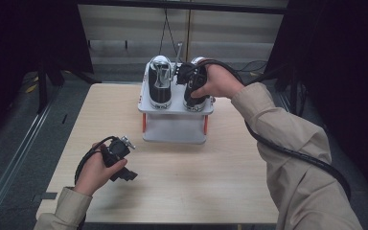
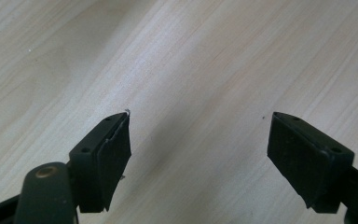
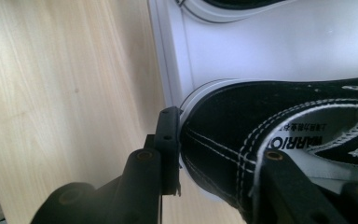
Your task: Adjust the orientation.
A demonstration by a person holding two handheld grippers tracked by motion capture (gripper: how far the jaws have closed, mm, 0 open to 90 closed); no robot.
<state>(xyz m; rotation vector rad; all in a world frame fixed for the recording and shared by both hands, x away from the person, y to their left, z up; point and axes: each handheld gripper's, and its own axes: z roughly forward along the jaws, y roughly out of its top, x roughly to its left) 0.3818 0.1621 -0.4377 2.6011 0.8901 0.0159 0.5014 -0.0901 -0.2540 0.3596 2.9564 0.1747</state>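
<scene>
Two black-and-white sneakers stand side by side on a small white shelf (image 1: 175, 125) with red legs at the far middle of the table. The left sneaker (image 1: 160, 82) is untouched. My right gripper (image 1: 191, 76) is at the right sneaker (image 1: 195, 100). In the right gripper view my right gripper (image 3: 219, 140) is shut on this sneaker's (image 3: 279, 107) heel, with one jaw outside against the heel and the other inside the opening. My left gripper (image 1: 132, 160) hovers over the near left of the table. Its jaws (image 2: 198, 154) are wide open, with nothing between them.
The wooden table (image 1: 196, 182) stretches in front of the shelf. The shelf's white top (image 3: 279, 46) and the toe of the other sneaker (image 3: 228, 7) show beyond the gripped heel. Thick black cables trail from both grippers along the forearms. Dark curtains flank the table.
</scene>
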